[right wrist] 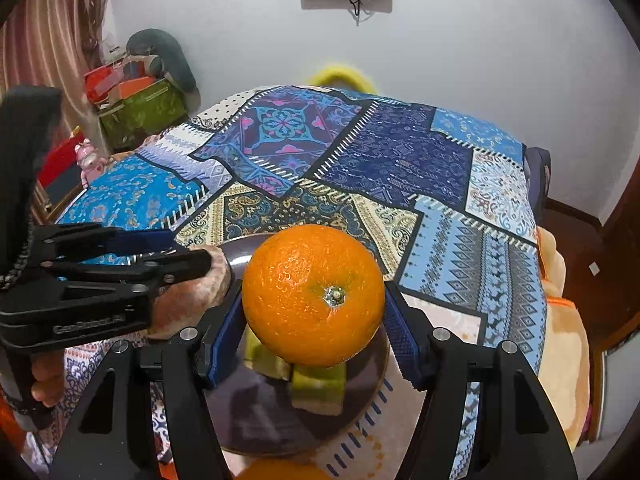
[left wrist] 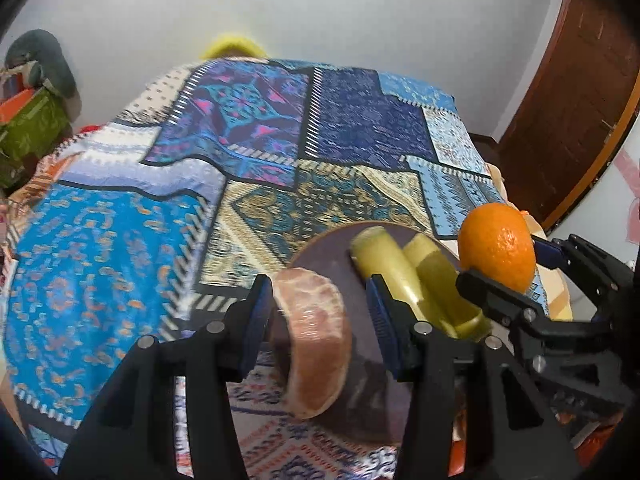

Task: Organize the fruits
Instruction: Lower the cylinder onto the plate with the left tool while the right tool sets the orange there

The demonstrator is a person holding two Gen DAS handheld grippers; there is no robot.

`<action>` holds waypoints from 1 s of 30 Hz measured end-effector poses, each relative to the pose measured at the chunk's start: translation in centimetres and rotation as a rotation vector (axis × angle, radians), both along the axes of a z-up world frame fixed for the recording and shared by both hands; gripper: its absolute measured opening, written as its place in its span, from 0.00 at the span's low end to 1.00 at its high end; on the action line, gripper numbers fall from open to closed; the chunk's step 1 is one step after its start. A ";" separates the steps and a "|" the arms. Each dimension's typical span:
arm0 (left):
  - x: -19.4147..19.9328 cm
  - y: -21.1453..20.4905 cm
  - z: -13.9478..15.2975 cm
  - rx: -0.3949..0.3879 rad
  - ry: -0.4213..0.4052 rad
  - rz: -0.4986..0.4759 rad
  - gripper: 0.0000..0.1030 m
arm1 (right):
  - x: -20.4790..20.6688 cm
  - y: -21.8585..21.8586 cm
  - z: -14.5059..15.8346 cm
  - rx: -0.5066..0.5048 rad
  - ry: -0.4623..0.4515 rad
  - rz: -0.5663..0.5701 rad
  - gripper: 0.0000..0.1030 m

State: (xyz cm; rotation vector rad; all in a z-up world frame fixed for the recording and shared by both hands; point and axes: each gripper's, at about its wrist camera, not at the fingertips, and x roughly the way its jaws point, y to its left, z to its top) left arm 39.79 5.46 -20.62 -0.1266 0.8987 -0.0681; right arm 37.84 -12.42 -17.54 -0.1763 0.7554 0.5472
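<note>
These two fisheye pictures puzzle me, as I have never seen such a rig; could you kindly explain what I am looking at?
A person holds two hand-held grippers, each with a camera looking along its fingers. The left wrist view shows the left gripper open around a peeled citrus piece, which sits on a dark plate beside yellow-green fruit pieces. The right wrist view shows the right gripper clamping a whole orange above that plate. Everything rests on a patterned cloth.
</note>
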 end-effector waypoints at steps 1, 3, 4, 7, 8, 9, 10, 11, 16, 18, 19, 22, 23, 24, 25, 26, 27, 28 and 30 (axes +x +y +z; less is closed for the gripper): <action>-0.2 0.4 0.2 0.008 -0.006 0.009 0.48 | 0.0 0.2 0.0 0.000 0.000 0.003 0.60; -0.9 1.3 0.5 0.018 -0.018 0.026 0.49 | 0.1 0.9 0.2 -0.001 0.003 0.016 0.60; -1.1 1.8 0.6 0.021 -0.023 0.035 0.50 | 0.0 1.2 0.2 -0.002 0.004 0.022 0.60; -1.8 3.1 0.7 0.038 -0.033 0.058 0.52 | 0.1 2.5 0.0 -0.015 0.008 0.044 0.60; -2.1 3.5 0.7 0.046 -0.035 0.064 0.52 | 0.1 3.0 -0.1 -0.019 0.013 0.052 0.60; -2.2 3.8 0.6 0.052 -0.036 0.071 0.52 | 0.2 3.5 -0.2 -0.023 0.016 0.060 0.60; -2.4 4.1 0.6 0.055 -0.037 0.077 0.52 | 0.2 3.9 -0.3 -0.027 0.019 0.067 0.60; -2.5 4.4 0.5 0.055 -0.036 0.082 0.52 | 0.2 4.4 -0.4 -0.033 0.023 0.075 0.60; -2.7 5.4 -0.1 0.043 -0.026 0.091 0.52 | 0.6 6.5 -1.5 -0.074 0.047 0.102 0.60; -2.8 5.6 -0.3 0.041 -0.024 0.090 0.52 | 0.8 7.0 -1.9 -0.091 0.056 0.097 0.60; -2.8 5.7 -0.4 0.040 -0.024 0.091 0.52 | 0.9 7.2 -2.2 -0.102 0.062 0.090 0.60; -2.7 5.8 -0.7 0.034 -0.018 0.090 0.53 | 1.0 7.4 -2.9 -0.109 0.092 0.092 0.61; -2.7 5.8 -0.9 0.031 -0.016 0.090 0.53 | 0.9 7.4 -2.9 -0.112 0.087 0.096 0.61; -2.7 5.7 -0.9 0.030 -0.015 0.090 0.53 | 0.7 7.6 -3.0 -0.122 0.085 0.103 0.61; -2.7 5.7 -1.0 0.030 -0.013 0.090 0.53 | 0.5 7.8 -3.0 -0.130 0.082 0.111 0.61; -2.8 5.7 -1.0 0.030 -0.012 0.090 0.53 | 0.3 8.0 -2.9 -0.135 0.077 0.124 0.65; -2.8 5.6 -1.0 0.029 -0.012 0.089 0.53 | 0.0 8.1 -2.8 -0.143 0.068 0.129 0.67; -2.9 5.6 -1.0 0.029 -0.011 0.089 0.53 | -0.2 8.1 -2.7 -0.146 0.055 0.127 0.70; -3.1 5.5 -0.8 0.028 -0.011 0.089 0.53 | -0.6 8.0 -2.4 -0.150 0.038 0.126 0.74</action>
